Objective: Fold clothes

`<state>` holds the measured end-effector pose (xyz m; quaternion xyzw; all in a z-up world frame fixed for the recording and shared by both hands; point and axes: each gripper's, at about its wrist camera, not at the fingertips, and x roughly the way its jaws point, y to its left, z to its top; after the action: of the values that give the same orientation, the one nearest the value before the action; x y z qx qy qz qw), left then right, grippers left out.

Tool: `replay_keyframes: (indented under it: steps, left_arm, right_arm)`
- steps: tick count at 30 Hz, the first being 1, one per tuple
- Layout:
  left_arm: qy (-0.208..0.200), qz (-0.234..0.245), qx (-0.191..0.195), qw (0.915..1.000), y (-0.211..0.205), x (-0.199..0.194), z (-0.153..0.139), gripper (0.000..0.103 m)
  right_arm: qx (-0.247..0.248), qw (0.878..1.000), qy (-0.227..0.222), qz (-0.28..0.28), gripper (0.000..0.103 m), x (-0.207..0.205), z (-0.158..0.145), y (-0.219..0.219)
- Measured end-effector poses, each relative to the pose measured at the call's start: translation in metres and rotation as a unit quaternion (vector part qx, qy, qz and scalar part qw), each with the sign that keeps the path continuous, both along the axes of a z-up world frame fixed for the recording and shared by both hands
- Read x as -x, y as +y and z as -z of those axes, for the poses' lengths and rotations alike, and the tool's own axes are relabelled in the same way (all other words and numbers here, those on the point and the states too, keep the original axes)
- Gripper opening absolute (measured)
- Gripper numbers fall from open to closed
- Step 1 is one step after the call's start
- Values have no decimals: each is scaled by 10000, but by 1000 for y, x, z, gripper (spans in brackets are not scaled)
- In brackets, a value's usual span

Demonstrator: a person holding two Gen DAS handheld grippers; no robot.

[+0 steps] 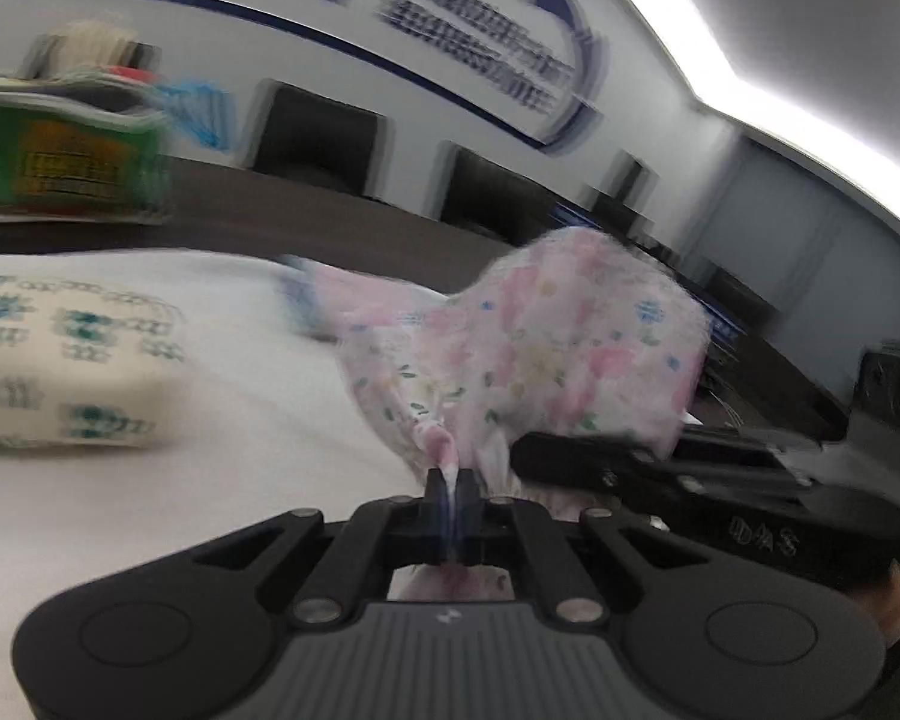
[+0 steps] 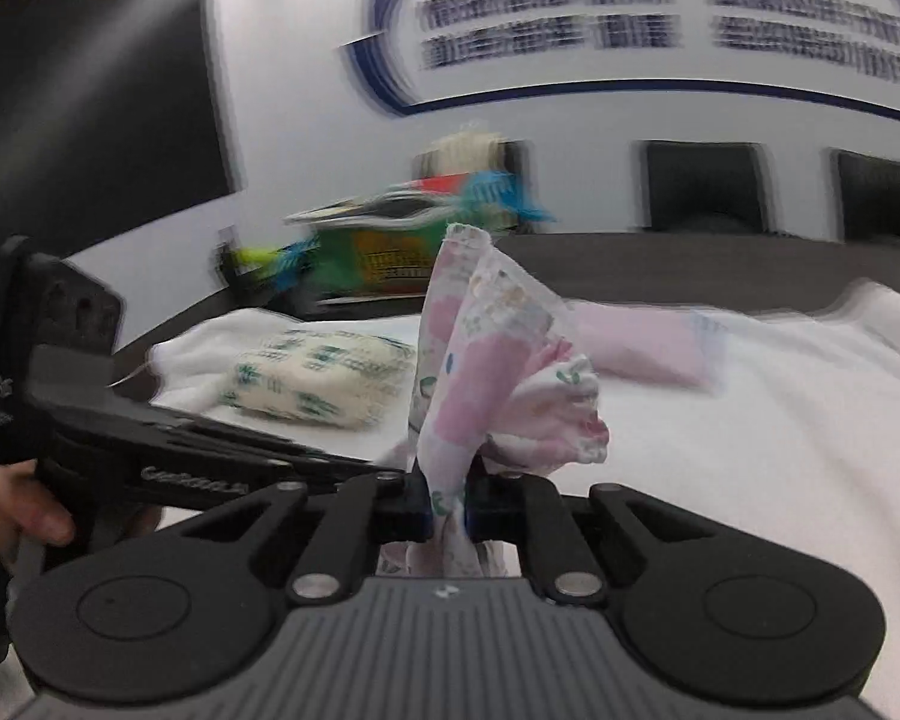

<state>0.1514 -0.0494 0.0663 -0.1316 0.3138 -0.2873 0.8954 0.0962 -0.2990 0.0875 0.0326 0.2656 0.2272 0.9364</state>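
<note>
Grippers: left gripper [image 1: 451,480] and right gripper [image 2: 448,495] each clamp floral garment [image 1: 546,354] edge | white cloth [image 1: 258,420] bare ahead

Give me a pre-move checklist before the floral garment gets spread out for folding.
1. Left gripper jaws shut on the floral garment: ok.
2. Right gripper jaws shut on the same garment: ok, fabric bunched between them.
3. Garment lifted off the white cloth: cannot tell, its lower part is hidden behind the grippers.
4. Bare cloth to lay it on: ok, open white area on the right in the right wrist view.
5. Folded green-patterned piece out of the way: ok, lying apart to the left.
6. Garment's edges and orientation: cannot tell, crumpled and blurred.
</note>
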Motion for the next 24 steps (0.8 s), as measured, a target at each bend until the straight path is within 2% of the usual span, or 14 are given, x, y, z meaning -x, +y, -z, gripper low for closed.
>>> replay_keyframes:
  steps: [1,4,5,6,8,10,12,16,18,20,24]
  left_arm:
    - [100,-228,-103,9996,5,-2,4,1]
    - [398,-861,-391,9947,19,-7,15,14]
    - [478,-815,-377,9948,25,-4,18,19]
    - [499,-752,-368,9952,31,2,18,22]
    - [466,-702,-405,9956,50,24,17,37]
    - [467,-603,-445,9961,70,49,13,48]
    - [461,-404,-440,9971,88,77,13,49]
    - [295,146,-164,9993,111,121,22,54]
    - [130,398,-99,9991,107,129,28,59]
    - [123,513,-78,9986,101,130,33,60]
    - [271,552,-119,9980,83,129,38,59]
  right_arm:
    - [86,9997,92,-203,8,-22,-4,12]
    - [669,9950,613,-407,12,-81,6,52]
    - [921,9920,771,-389,21,-95,13,64]
    - [1182,9888,843,-340,36,-102,19,73]
    - [1579,9843,761,-216,42,-99,24,80]
    - [1569,9861,514,-184,51,-78,18,71]
    - [1287,9909,393,-93,60,-51,9,50]
    - [454,9985,303,-22,62,26,-1,0]
    - [86,9985,462,-276,67,63,6,-13]
    - [-164,9971,579,-466,68,95,17,-14]
    - [-141,9956,792,-483,69,132,45,4]
